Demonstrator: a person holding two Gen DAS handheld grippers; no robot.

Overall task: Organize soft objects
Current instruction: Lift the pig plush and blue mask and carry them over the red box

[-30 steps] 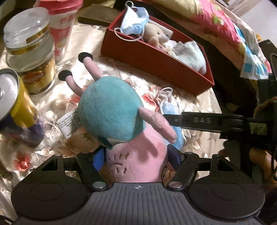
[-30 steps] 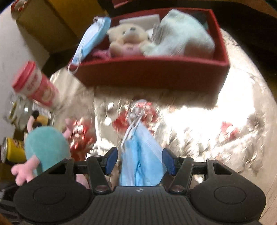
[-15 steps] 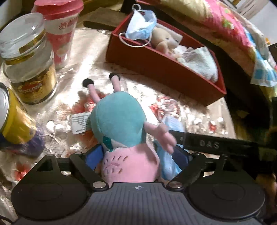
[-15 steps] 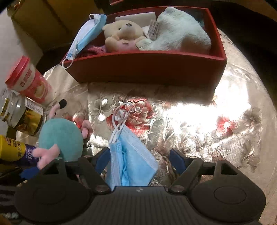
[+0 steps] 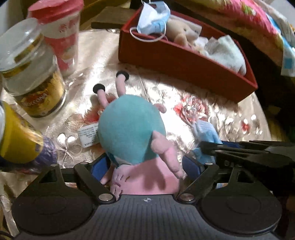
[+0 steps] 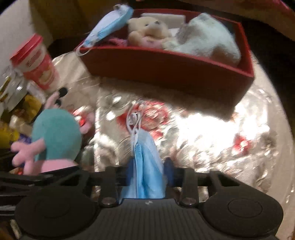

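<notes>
My left gripper is shut on a pink plush toy in a teal dress, its black-tipped legs pointing away; the toy also shows at the left of the right wrist view. My right gripper is shut on a folded blue face mask, white ear loops hanging forward; the mask also shows beside the toy in the left wrist view. A red box at the back holds a cream teddy bear, a pale towel and another mask draped over its left corner.
On the floral tablecloth, a glass coffee jar, a red-lidded cup and a yellow can stand at the left. A pink floral quilt lies behind the box.
My right gripper has closed on the blue mask and the view has shifted toward the box. The left gripper still holds the plush toy, moved slightly nearer the box.
</notes>
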